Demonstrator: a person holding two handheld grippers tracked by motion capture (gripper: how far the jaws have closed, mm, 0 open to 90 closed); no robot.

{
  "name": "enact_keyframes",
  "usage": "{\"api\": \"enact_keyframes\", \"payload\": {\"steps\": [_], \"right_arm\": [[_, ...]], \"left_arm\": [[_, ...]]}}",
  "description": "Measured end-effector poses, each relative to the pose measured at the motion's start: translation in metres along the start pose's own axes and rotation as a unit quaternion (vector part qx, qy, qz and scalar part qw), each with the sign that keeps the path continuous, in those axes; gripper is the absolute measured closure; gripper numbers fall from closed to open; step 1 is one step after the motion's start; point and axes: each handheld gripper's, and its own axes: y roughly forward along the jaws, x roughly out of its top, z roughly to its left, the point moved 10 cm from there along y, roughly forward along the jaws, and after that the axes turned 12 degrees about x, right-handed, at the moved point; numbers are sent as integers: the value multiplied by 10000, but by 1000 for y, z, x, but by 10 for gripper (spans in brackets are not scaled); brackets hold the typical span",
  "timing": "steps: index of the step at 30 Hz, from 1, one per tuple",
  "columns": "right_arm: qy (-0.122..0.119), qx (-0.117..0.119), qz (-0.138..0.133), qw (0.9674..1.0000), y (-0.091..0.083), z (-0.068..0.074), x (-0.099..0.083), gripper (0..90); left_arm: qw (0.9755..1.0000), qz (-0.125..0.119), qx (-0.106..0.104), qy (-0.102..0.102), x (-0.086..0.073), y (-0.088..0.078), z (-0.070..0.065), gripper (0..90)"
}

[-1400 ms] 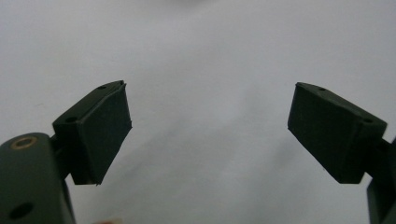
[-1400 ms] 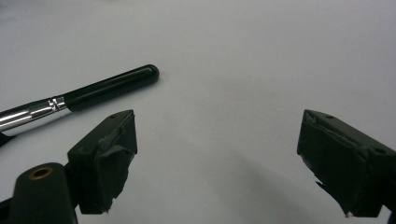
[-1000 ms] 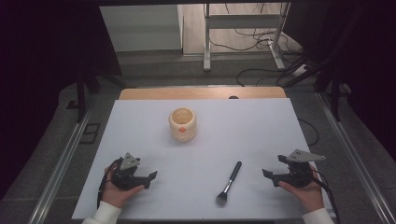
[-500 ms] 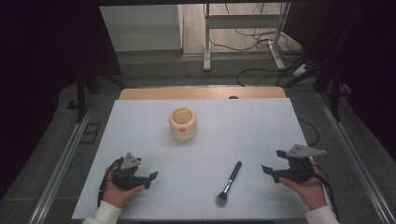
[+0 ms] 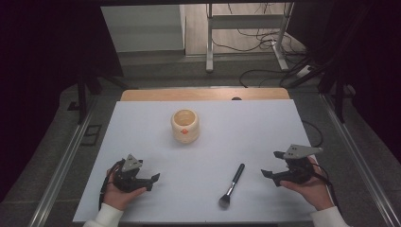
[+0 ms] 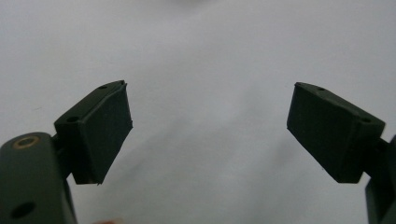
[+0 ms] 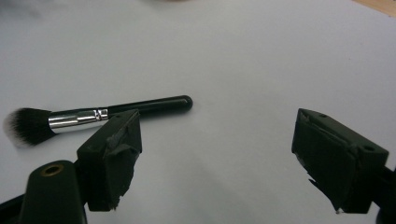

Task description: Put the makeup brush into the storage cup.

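Right hand-held gripper (image 5: 268, 174), jaws apart, near makeup brush (image 5: 232, 186).

Black brush (image 5: 232, 181) with silver ferrule, cream cup (image 5: 184, 126), white table (image 5: 255, 127)

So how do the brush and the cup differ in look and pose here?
The brush is thin and long, with a black handle, silver ferrule and dark, pale-tipped bristles; the cup is squat, round and pale wood-coloured with an orange spot on its side. The brush lies flat at a slant, bristles toward the person; the cup stands upright, mouth open upward. The brush lies near the right gripper; the cup stands farther back. Both rest untouched on the white table.
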Motion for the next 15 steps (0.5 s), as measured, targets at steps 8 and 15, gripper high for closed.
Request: {"api": "enact_keyframes", "payload": {"steps": [8, 15], "right_arm": [[-169, 134, 66, 9997, 1, -1, 11, 192], [-292, 156, 97, 9994, -1, -4, 20, 195]], "left_arm": [[10000, -75, -48, 34, 2, -1, -2, 143], [10000, -53, -47, 31, 2, -1, -1, 143]]}}
